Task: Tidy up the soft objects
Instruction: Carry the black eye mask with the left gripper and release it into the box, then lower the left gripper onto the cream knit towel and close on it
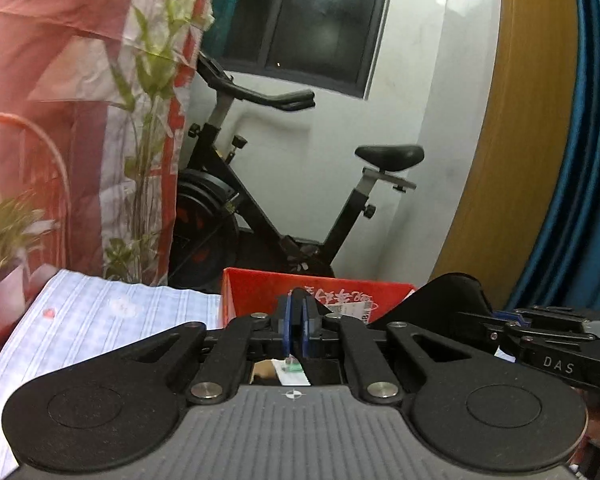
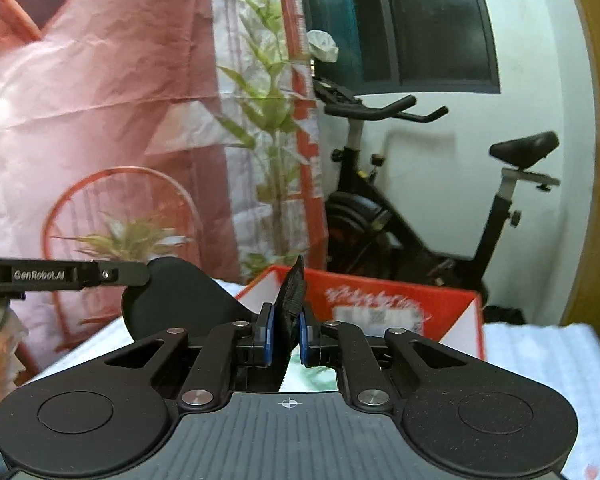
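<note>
Black soft object, flat, matte and rounded like a paddle, held up at centre frame between the two tools, narrowing to a ribbed strap end that stands on edge. Pinched at that strap end by the right gripper, blue pads pressed against both faces. Seen again at right of centre in the left wrist view as a dark curved flap, just in front of a red box. Left gripper clenched nearly shut, pads squeezing a thin black edge, apparently the same object. Checked pale-blue cloth spread below at lower left. Exercise bike and pink printed curtain behind.
</note>
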Demonstrator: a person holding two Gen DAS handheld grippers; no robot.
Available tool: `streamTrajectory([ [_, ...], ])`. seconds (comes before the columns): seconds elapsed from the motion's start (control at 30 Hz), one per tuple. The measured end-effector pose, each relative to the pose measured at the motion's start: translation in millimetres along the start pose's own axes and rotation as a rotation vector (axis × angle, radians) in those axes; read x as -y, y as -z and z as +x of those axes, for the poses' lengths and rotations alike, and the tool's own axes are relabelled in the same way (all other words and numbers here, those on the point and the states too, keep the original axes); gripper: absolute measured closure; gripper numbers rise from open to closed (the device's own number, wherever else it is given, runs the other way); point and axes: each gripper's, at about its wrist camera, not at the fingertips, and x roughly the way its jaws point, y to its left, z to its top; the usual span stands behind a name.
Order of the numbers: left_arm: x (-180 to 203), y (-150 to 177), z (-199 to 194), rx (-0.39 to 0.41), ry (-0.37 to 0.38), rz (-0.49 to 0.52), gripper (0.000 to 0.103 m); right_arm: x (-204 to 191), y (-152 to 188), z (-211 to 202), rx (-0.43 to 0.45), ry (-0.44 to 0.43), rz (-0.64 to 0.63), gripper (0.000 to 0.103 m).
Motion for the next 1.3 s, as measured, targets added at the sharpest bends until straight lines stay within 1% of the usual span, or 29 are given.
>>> streamTrajectory([
  [0.07,6,-4,20,-0.028,-0.002,0.019,0.097,9,-3,14,-0.015,0.026,0.005,0.092],
  [0.17,11,-2,51,-0.099,0.006,0.039,0.097,25,-1,36,-0.063,0.046,0.045,0.092],
  [0.23,12,7,71,-0.169,0.012,0.034,0.097,37,6,55,-0.133,0.051,0.090,0.092],
  [0.3,9,18,85,-0.220,0.018,0.016,0.097,44,17,71,-0.199,0.056,0.117,0.092],
  [0.37,6,29,96,-0.271,0.025,0.012,0.097,47,29,82,-0.249,0.061,0.129,0.093],
  [0.47,4,41,104,-0.329,0.032,0.033,0.097,50,42,94,-0.301,0.059,0.157,0.094],
  [0.67,2,47,110,-0.362,0.032,0.049,0.096,55,54,104,-0.342,0.068,0.192,0.095],
  [0.8,1,42,106,-0.348,0.033,0.060,0.094,57,54,102,-0.335,0.104,0.176,0.093],
  [0.83,1,39,105,-0.342,0.030,0.065,0.091,57,52,100,-0.325,0.121,0.166,0.088],
  [0.87,2,37,102,-0.332,0.026,0.071,0.086,58,51,97,-0.314,0.139,0.156,0.080],
  [0.9,2,35,99,-0.320,0.025,0.075,0.080,57,50,94,-0.298,0.154,0.146,0.076],
  [0.93,1,32,95,-0.308,0.022,0.079,0.064,59,48,92,-0.288,0.163,0.137,0.070],
  [0.97,1,30,90,-0.294,0.019,0.081,0.050,58,47,88,-0.276,0.178,0.123,0.063],
  [1.0,0,27,85,-0.276,0.017,0.084,0.047,57,45,84,-0.265,0.196,0.107,0.059],
  [1.03,0,25,80,-0.263,0.017,0.086,0.045,56,44,79,-0.250,0.208,0.090,0.052],
  [1.07,-1,23,75,-0.255,0.017,0.087,0.045,55,43,74,-0.236,0.216,0.076,0.048],
  [1.17,-4,20,59,-0.240,0.028,0.080,0.043,55,39,60,-0.205,0.225,0.060,0.046],
  [1.3,-11,25,29,-0.225,0.037,0.061,0.038,48,39,33,-0.164,0.193,0.062,0.046],
])
